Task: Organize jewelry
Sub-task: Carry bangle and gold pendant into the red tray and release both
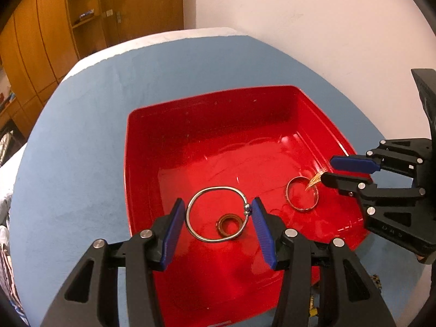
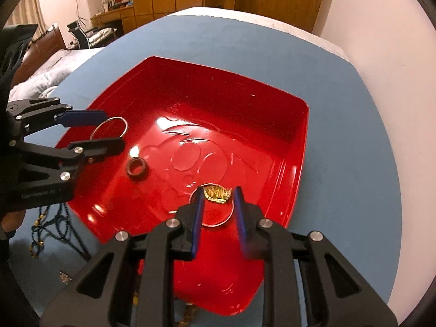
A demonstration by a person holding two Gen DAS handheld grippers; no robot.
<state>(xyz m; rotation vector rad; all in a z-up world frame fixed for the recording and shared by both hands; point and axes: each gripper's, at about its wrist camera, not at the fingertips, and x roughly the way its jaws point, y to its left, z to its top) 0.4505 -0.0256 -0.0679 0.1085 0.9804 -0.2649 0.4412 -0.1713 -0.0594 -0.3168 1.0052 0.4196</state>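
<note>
Your left gripper (image 1: 216, 219) hangs over the glossy red square plastic tray (image 1: 207, 114), jaws wide apart on either side of the large silver wire bangle (image 1: 216, 214) and gripping nothing. That bangle lies flat on the tray floor, ringed around a small coppery-brown ring (image 1: 229, 224). Your right gripper (image 2: 217, 200) is partly open above a thin gold-toned bangle (image 1: 302, 194) at the tray's right side. A glittering gold piece (image 2: 218, 192) sits between its fingertips; whether they grip it cannot be told. The tray rests on a blue cloth (image 1: 81, 136).
</note>
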